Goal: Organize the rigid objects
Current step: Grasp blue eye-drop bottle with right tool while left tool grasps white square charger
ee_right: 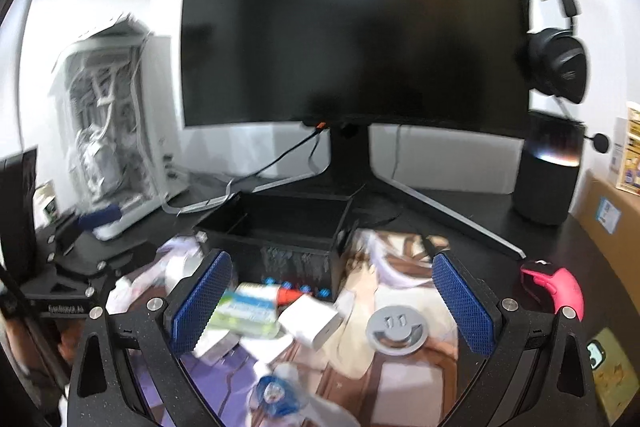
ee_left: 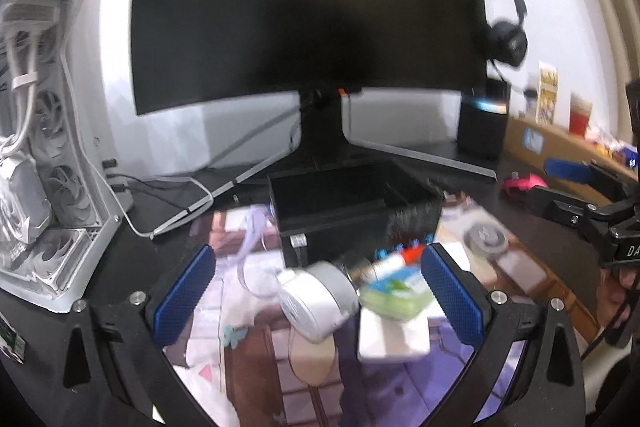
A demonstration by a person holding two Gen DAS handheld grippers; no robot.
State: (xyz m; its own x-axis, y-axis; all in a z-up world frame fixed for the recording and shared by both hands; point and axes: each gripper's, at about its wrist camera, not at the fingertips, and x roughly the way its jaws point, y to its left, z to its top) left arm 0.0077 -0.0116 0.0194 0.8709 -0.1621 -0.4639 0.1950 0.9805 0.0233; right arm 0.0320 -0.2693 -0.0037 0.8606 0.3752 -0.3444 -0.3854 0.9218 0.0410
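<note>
A black open box (ee_left: 348,203) stands on the desk mat in front of the monitor stand. Just before it lie a grey-white round device (ee_left: 316,301), a green-and-white pack (ee_left: 394,291), a white block (ee_left: 394,341) and a grey smiley disc (ee_left: 486,241). My left gripper (ee_left: 318,253) hovers open above the round device and the pack, holding nothing. In the right wrist view my right gripper (ee_right: 331,259) is open over the pack (ee_right: 244,311), a white charger block (ee_right: 314,321) and the smiley disc (ee_right: 396,331), with the box (ee_right: 276,227) behind them. Both views are motion-blurred.
A large dark monitor (ee_right: 352,27) fills the back. A white PC case (ee_left: 44,155) stands at the left, a black speaker (ee_right: 548,171) and hanging headphones (ee_right: 556,63) at the right. A pink mouse (ee_right: 554,285) lies right of the mat. A blue-capped clear item (ee_right: 276,393) lies near the front.
</note>
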